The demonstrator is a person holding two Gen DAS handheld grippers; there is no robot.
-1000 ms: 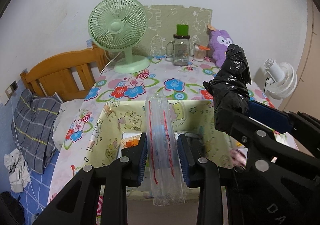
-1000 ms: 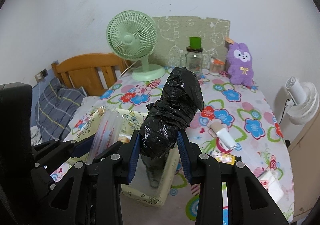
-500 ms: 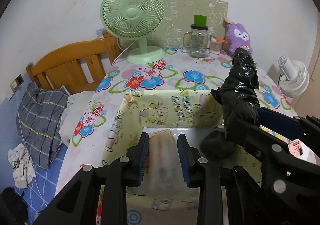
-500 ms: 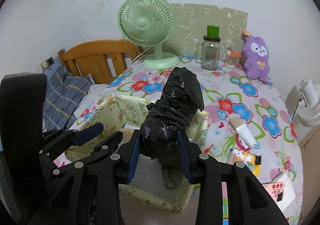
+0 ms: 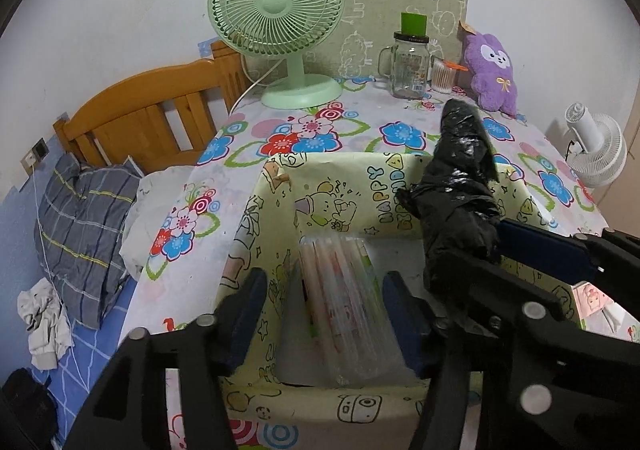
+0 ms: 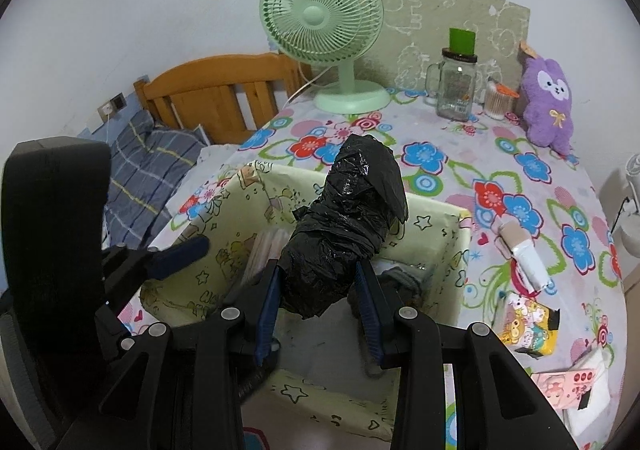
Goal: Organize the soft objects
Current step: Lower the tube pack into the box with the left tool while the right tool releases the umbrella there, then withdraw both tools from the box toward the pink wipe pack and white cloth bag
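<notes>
On the flowered tabletop (image 5: 312, 138), the black bag roll (image 6: 344, 226), upright and clamped in the right claw (image 6: 318, 292), was poised directly over the yellow box (image 5: 360, 178), while the left claw (image 5: 324, 298), its jaws just spread, was seen apart from the clear packet (image 5: 344, 302) between them.

left gripper (image 5: 324, 302): jaws just opening | clear bag roll (image 5: 344, 310) between, inside yellow box (image 5: 340, 166)

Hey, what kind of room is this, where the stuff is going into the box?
Most likely a bedroom at home: a wooden headboard with a plaid pillow beside a table under a floral tablecloth, where a green desk fan and a purple plush toy stand.
</notes>
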